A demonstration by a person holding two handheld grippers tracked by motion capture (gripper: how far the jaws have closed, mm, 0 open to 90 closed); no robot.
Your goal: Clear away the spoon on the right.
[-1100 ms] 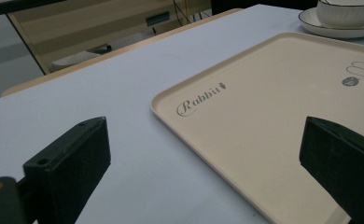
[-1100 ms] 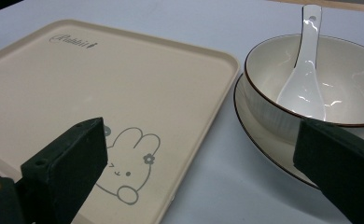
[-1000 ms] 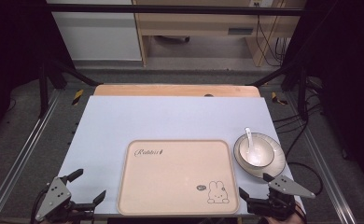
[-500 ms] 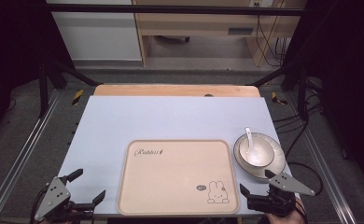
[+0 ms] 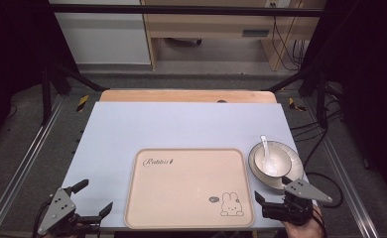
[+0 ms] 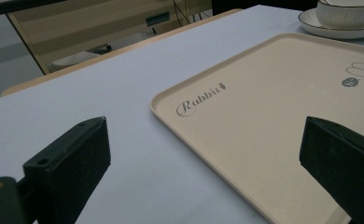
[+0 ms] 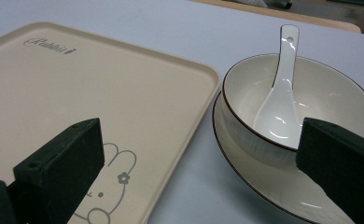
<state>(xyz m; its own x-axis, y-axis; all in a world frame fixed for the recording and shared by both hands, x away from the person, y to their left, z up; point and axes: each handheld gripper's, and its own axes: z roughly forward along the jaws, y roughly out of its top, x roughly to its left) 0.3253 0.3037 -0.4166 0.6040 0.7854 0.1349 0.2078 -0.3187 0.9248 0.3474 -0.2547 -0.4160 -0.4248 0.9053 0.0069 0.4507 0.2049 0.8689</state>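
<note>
Table in white bears tray beside bowl

Bowl right of tray

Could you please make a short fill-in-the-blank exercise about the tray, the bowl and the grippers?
1. The spoon lies inside the ____.
2. The bowl stands on a ____.
3. The beige tray shows a drawing of a ____.
4. The right gripper has its fingers ____, holding nothing.

Missing words: bowl; plate; rabbit; open
</note>
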